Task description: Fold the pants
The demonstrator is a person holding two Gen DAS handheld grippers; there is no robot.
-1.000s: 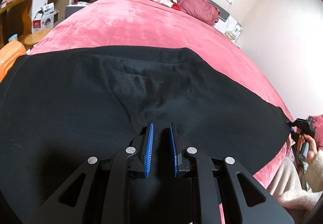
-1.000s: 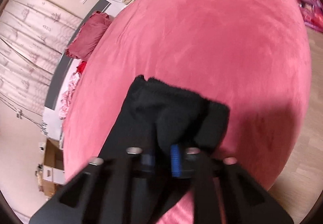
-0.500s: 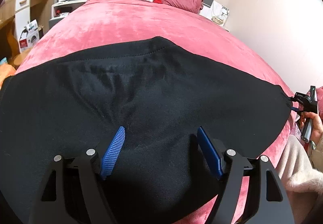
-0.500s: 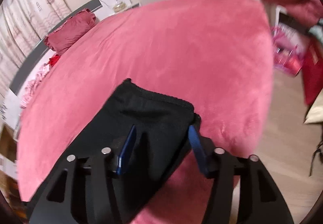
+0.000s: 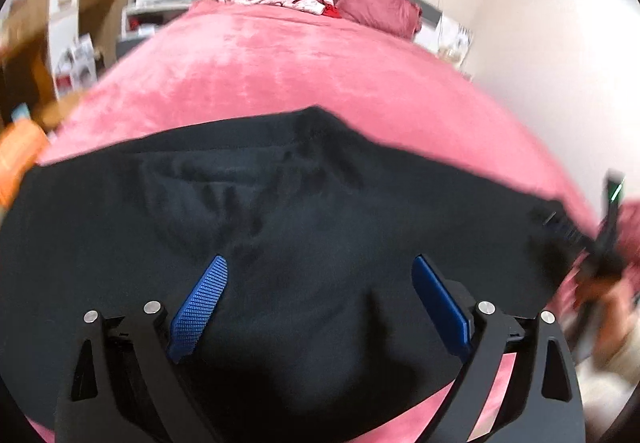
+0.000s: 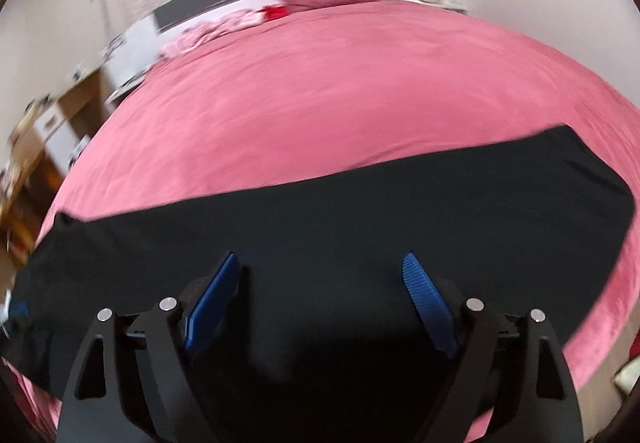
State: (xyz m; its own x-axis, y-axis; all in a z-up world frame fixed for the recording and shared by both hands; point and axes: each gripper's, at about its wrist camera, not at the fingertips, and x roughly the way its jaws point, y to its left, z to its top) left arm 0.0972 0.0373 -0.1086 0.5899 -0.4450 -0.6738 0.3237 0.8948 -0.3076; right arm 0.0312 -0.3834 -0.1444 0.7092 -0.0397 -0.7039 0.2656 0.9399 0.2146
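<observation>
Lying lengthwise along the near edge of the pink velvety bed (image 6: 360,91), the black soft fabric pants (image 6: 360,211) sit beneath both just-opened, empty hand-held grippers, left hand-held gripper (image 5: 320,283) and right hand-held gripper (image 6: 320,279).

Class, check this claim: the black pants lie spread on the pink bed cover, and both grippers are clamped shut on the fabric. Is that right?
Not quite. The black pants do lie on the pink bed cover, but both wrist views show the left gripper and right gripper open, their jaws just opened, gripping nothing.
</observation>
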